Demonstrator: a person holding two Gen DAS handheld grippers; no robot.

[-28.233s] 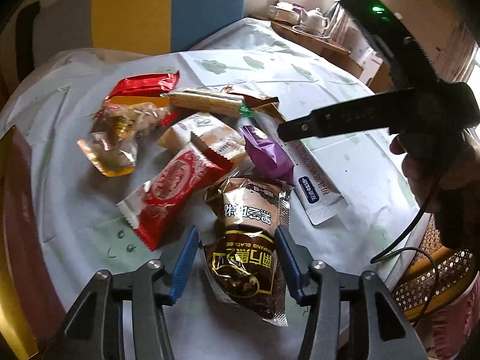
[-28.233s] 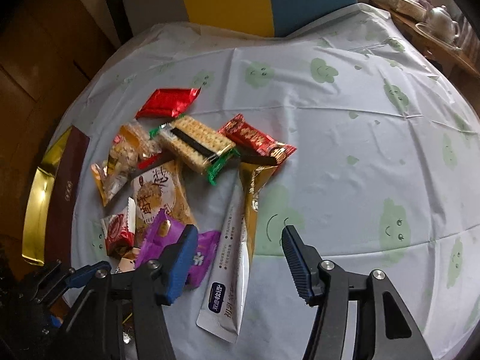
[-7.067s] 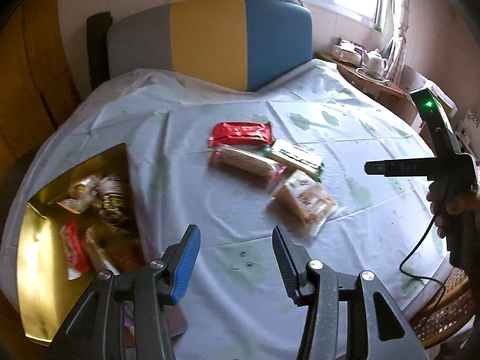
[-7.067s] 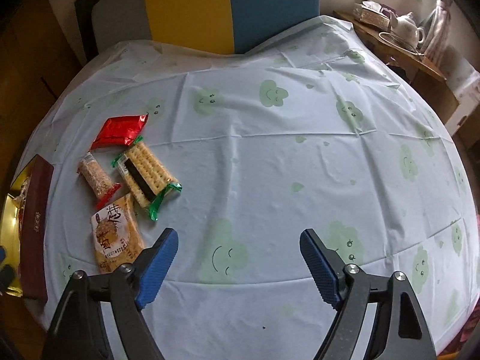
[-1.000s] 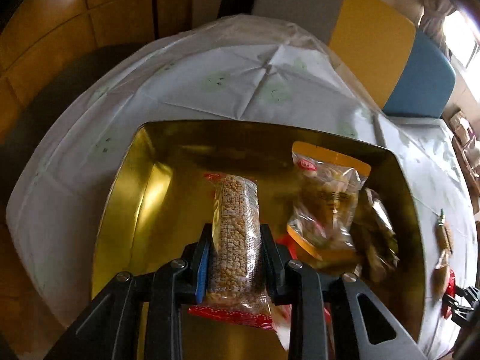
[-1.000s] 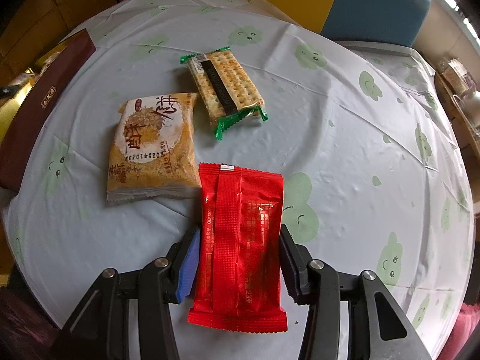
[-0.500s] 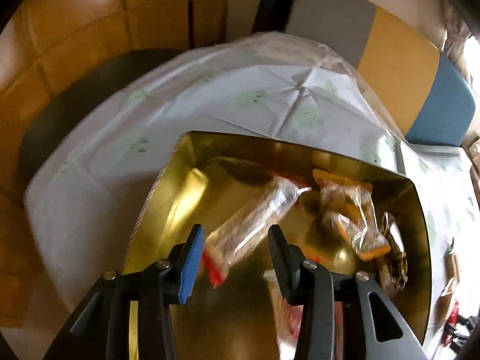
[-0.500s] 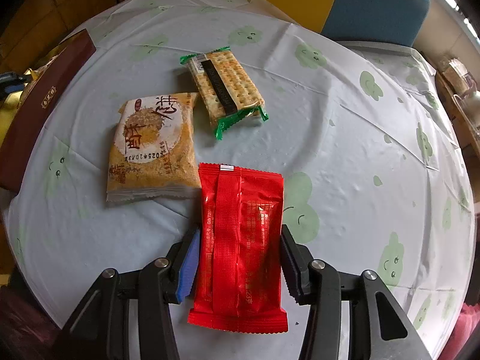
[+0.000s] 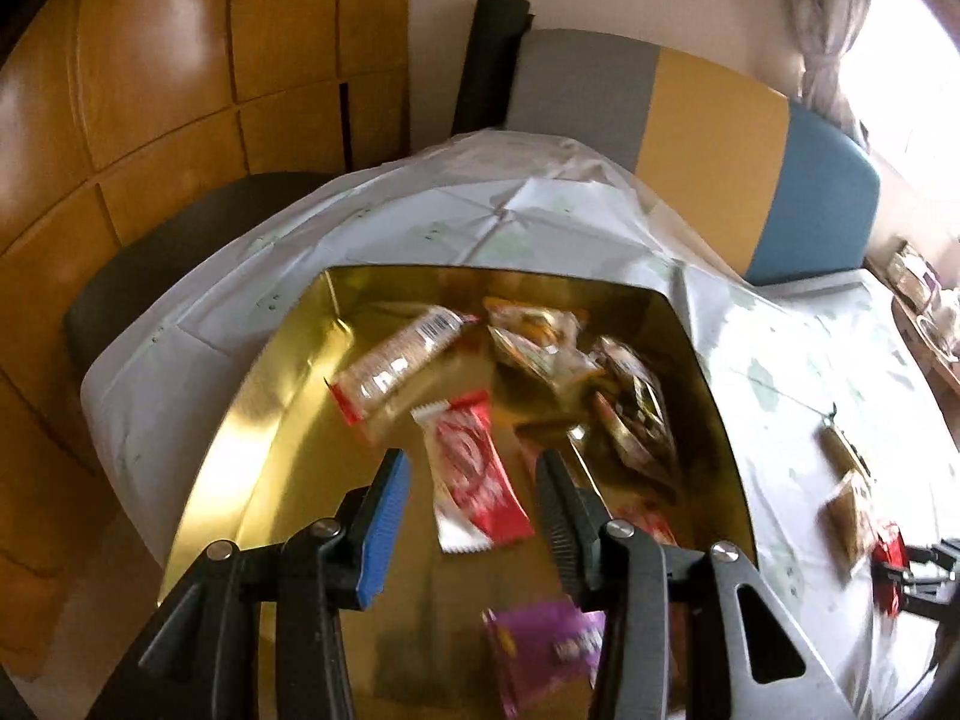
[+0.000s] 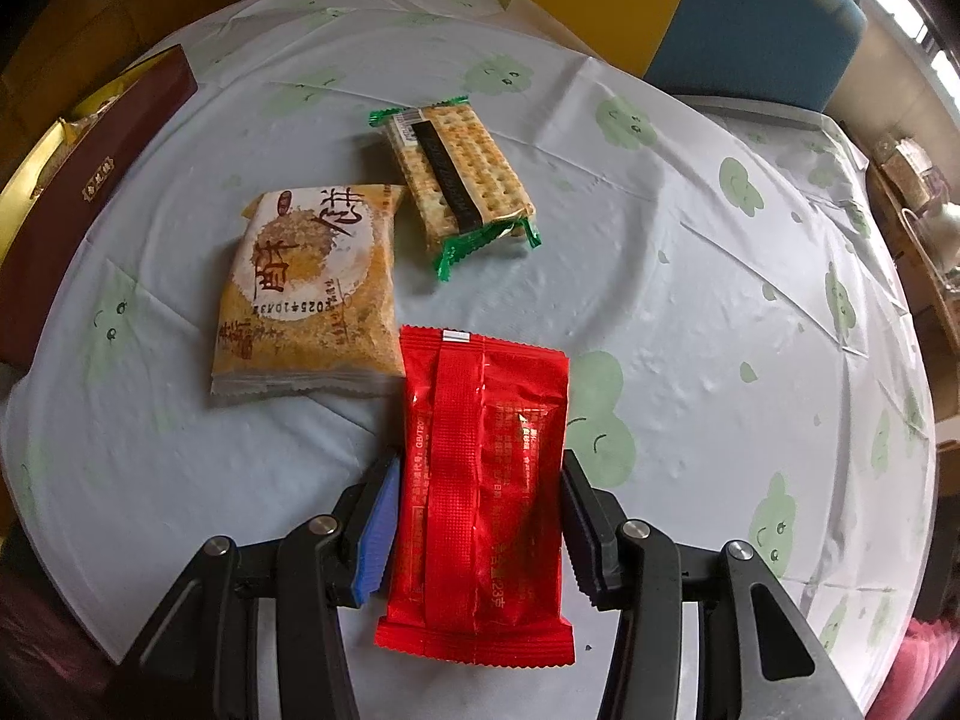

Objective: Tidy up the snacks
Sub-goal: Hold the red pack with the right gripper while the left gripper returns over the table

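Observation:
My left gripper (image 9: 471, 468) hangs open over the gold tray (image 9: 252, 456), with nothing between its fingers. In the tray lie a grain bar in a clear wrapper (image 9: 396, 360), a red-and-white packet (image 9: 474, 480), a purple packet (image 9: 546, 654), an orange-trimmed clear bag (image 9: 534, 336) and dark packets (image 9: 636, 408). My right gripper (image 10: 480, 468) is shut on a red packet (image 10: 486, 480), its pads against both long sides, just above the tablecloth. Beyond it lie a yellow cake packet (image 10: 312, 288) and a green-ended cracker packet (image 10: 462, 174).
The tray's dark red outer wall (image 10: 78, 180) runs along the table's left edge in the right wrist view. A grey, yellow and blue chair back (image 9: 708, 120) stands behind the table, wooden panels (image 9: 168, 60) to the left. A side table with a teapot (image 10: 942, 228) stands at the right.
My left gripper opened and let the grain bar drop into the tray, then drew back and up. The bar now lies near the tray's far left. The right gripper kept still.

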